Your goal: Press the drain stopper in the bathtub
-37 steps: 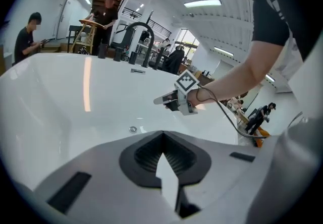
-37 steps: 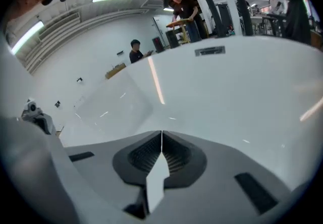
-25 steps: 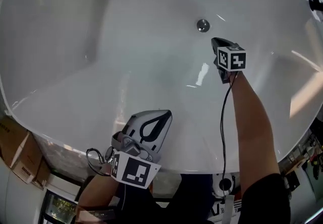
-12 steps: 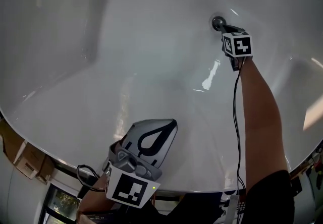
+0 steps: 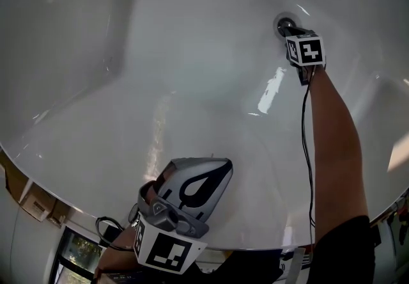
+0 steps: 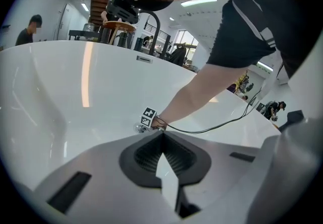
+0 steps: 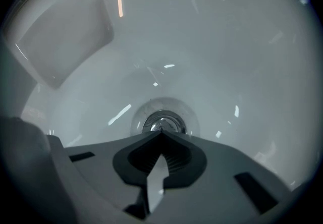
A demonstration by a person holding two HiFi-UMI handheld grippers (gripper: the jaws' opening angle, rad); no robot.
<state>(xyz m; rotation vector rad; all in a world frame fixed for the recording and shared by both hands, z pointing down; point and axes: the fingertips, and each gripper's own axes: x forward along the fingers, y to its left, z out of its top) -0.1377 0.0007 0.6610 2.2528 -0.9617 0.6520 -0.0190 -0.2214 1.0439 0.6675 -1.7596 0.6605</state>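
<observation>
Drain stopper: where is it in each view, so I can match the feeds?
Head view: upper right, drain stopper just above the marker cube.
Left gripper view: tiny, centre, left of that cube.
Right gripper view: centre, just above the right tool's shut tip.
Shared landmark: the right tool, cube or tip.

Right gripper [image 7: 161, 132] moves far along the tub [image 5: 160, 52]. A second ago it hangs near and right of the stopper [image 7: 162, 121], well apart. Half a second ago it is just beside it. Now its closed tip is at the stopper's near edge; contact can't be confirmed. Forearm [image 5: 329, 142] reaches further out. Head view shifts, so the stopper shows further right.
</observation>
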